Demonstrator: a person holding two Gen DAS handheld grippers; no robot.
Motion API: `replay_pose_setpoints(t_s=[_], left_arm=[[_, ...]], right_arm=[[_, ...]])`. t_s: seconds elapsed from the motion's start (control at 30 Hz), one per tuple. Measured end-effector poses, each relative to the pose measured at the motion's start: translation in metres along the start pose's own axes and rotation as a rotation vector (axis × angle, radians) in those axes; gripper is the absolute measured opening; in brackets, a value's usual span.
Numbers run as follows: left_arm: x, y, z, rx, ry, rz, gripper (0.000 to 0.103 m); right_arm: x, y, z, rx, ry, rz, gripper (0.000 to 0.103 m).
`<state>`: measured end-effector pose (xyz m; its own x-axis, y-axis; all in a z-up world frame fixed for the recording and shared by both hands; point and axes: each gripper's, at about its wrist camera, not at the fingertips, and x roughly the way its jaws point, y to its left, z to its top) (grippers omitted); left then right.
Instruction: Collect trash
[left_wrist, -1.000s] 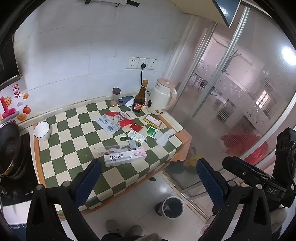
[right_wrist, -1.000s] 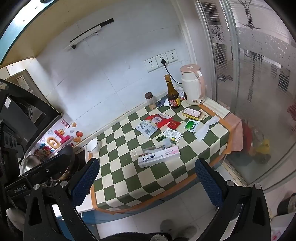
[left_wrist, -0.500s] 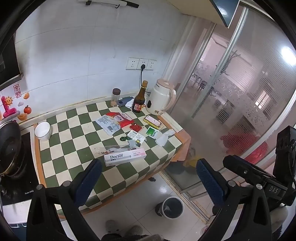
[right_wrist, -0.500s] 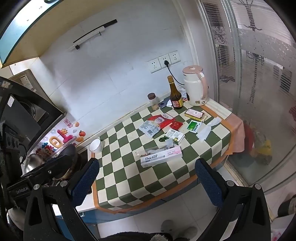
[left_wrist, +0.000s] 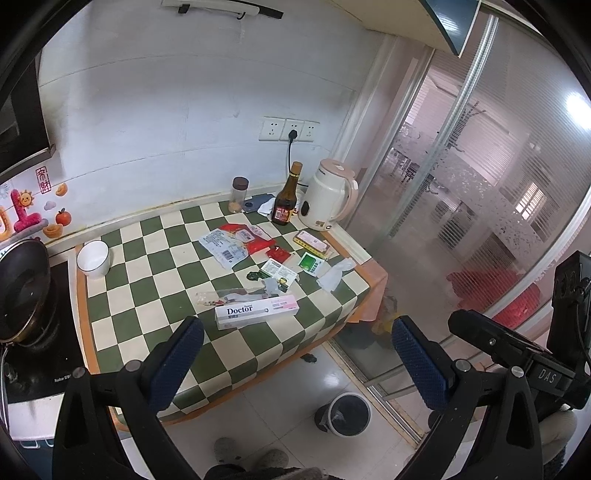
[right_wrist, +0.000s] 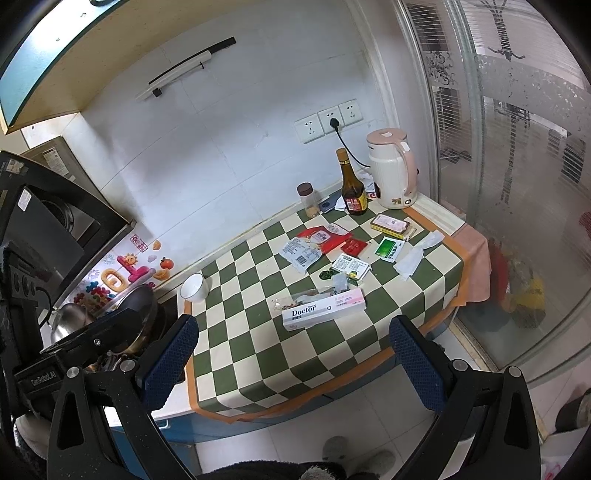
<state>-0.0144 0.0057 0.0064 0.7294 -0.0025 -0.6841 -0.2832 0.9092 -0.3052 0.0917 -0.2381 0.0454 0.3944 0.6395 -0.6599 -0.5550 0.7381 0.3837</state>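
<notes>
Trash lies on a green-and-cream checkered counter (left_wrist: 147, 295): a white "Doctor" toothpaste box (left_wrist: 256, 312) (right_wrist: 323, 308), a clear wrapper (left_wrist: 229, 295), white and red packets (left_wrist: 223, 249) (right_wrist: 321, 236), a green sachet (left_wrist: 312, 263), a crumpled tissue (left_wrist: 334, 273) (right_wrist: 417, 254). A small dark bin (left_wrist: 347, 413) stands on the floor below the counter's corner. My left gripper (left_wrist: 295, 365) and right gripper (right_wrist: 293, 363) are both open and empty, held well back from the counter.
A brown bottle (left_wrist: 286, 201), a cream kettle (left_wrist: 330, 201), a spice jar (left_wrist: 238, 194) and a white bowl (left_wrist: 93, 258) stand on the counter. A stove with a wok (left_wrist: 22, 288) is at the left. A glass sliding door (left_wrist: 480, 184) is at the right.
Both views have pulled back and risen slightly, so the counter looks a little smaller. Nothing on the counter has moved. Both grippers stay open.
</notes>
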Motion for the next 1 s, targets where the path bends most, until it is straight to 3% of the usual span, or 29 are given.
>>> replay_pose_setpoints(t_s=[1.0], left_arm=[[0.005,-0.0008,-0.006,-0.004,-0.008,0.029,0.103]], right_arm=[[0.0081,0.0002,0.0027,-0.02,0.012,0.021,0.103]])
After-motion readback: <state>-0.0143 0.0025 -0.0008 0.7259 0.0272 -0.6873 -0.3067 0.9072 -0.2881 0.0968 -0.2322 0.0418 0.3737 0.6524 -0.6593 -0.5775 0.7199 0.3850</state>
